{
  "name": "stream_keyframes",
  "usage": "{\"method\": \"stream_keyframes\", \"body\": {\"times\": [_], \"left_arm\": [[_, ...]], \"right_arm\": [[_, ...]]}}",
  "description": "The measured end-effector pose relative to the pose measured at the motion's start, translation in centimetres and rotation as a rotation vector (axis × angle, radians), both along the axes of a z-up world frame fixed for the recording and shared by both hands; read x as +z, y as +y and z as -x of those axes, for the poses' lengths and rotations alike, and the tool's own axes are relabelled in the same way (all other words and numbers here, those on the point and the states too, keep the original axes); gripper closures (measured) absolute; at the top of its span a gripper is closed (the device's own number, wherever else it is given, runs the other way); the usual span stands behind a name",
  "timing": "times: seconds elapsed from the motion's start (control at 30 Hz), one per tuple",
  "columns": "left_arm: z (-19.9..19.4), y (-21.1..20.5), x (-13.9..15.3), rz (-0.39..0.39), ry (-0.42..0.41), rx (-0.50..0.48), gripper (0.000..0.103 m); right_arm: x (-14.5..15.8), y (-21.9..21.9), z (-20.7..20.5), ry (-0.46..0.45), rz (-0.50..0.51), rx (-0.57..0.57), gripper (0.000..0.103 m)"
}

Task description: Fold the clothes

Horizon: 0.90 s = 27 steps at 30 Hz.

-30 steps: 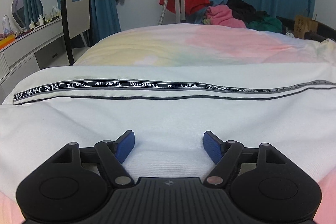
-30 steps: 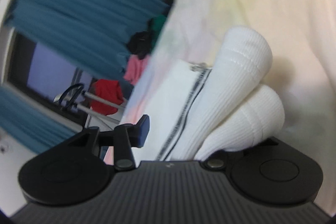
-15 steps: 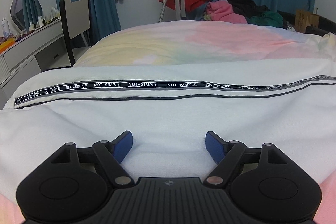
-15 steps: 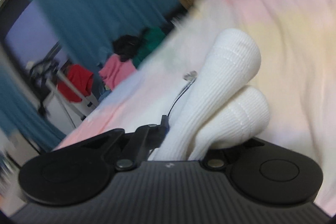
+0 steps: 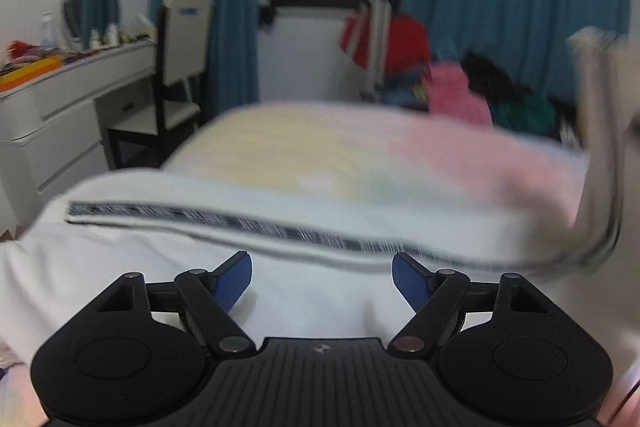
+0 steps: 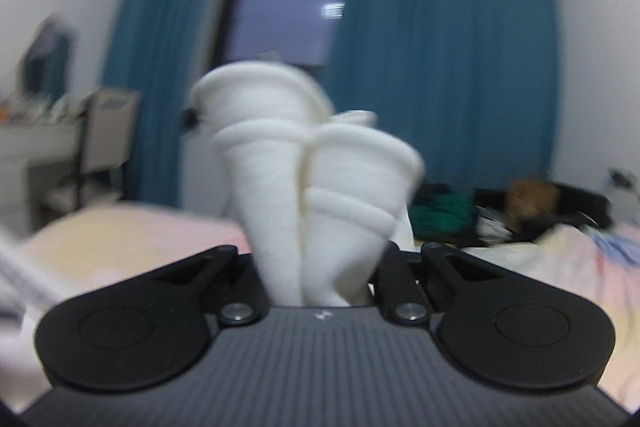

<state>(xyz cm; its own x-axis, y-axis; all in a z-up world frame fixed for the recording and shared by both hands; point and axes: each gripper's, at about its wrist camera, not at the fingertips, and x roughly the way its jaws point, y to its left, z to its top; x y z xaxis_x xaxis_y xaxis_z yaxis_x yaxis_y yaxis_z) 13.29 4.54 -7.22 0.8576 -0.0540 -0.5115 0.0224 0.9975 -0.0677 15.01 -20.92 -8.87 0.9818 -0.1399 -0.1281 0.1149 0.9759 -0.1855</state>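
Two grippers work over a bed (image 5: 460, 151) with a pastel cover of yellow and pink. The left gripper (image 5: 322, 277) rests on the white garment (image 5: 132, 267), its blue-padded fingers (image 5: 232, 281) spread wide and holding nothing. The garment lies across the near side of the bed, and a dark printed band (image 5: 256, 225) runs along it, too blurred to read. Its right end rises off the bed at the frame's edge. The right gripper (image 6: 316, 291) is clamped on a bunched white ribbed cuff (image 6: 308, 187), which stands up in rolls between its jaws. Behind the bed hang blue curtains (image 6: 440, 75) on either side of a dark window (image 6: 280, 7). On the left stand a white dresser (image 5: 60, 115) and a chair (image 5: 182, 67). Past the bed's far side, clothes lie in a pile (image 5: 480, 95) of red, pink, black and green.
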Motion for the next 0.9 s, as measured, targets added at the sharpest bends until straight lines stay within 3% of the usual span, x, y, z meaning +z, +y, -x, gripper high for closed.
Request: {"method": "stream_keyframes", "body": {"times": [0.1, 0.2, 0.3, 0.47, 0.57, 0.7, 0.8, 0.87, 0.9], "left_arm": [[0.6, 1.4, 1.1, 0.043, -0.036, 0.03, 0.023], [0.5, 2.0, 1.0, 0.068, -0.015, 0.034, 0.023], [0.6, 2.4, 0.9, 0.094, -0.004, 0.035, 0.023], [0.8, 2.9, 1.1, 0.153, -0.017, 0.018, 0.023], [0.9, 3.2, 1.2, 0.189, -0.025, 0.008, 0.023], [0.9, 2.7, 0.6, 0.195, -0.022, -0.029, 0.023], [0.9, 2.1, 0.3, 0.204, -0.015, -0.073, 0.023], [1.2, 1.5, 0.2, 0.185, -0.027, -0.095, 0.023], [1.4, 1.3, 0.2, 0.175, -0.033, -0.107, 0.023]], "right_arm": [[-4.7, 4.9, -0.5, 0.151, 0.102, 0.114, 0.093], [-9.1, 7.8, -0.6, 0.314, 0.165, 0.159, 0.092], [-10.1, 8.0, -0.2, 0.323, 0.183, 0.142, 0.092], [-8.1, 9.8, 2.0, 0.241, 0.192, 0.174, 0.092], [-8.9, 10.4, 1.9, 0.295, 0.213, 0.207, 0.092], [-8.6, 9.6, 1.0, 0.339, 0.12, 0.224, 0.087], [-6.9, 8.4, 2.0, 0.414, -0.018, 0.285, 0.067], [-5.8, 7.4, 3.1, 0.481, -0.101, 0.331, 0.03], [-5.1, 6.7, 3.8, 0.509, -0.146, 0.35, 0.025]]}}
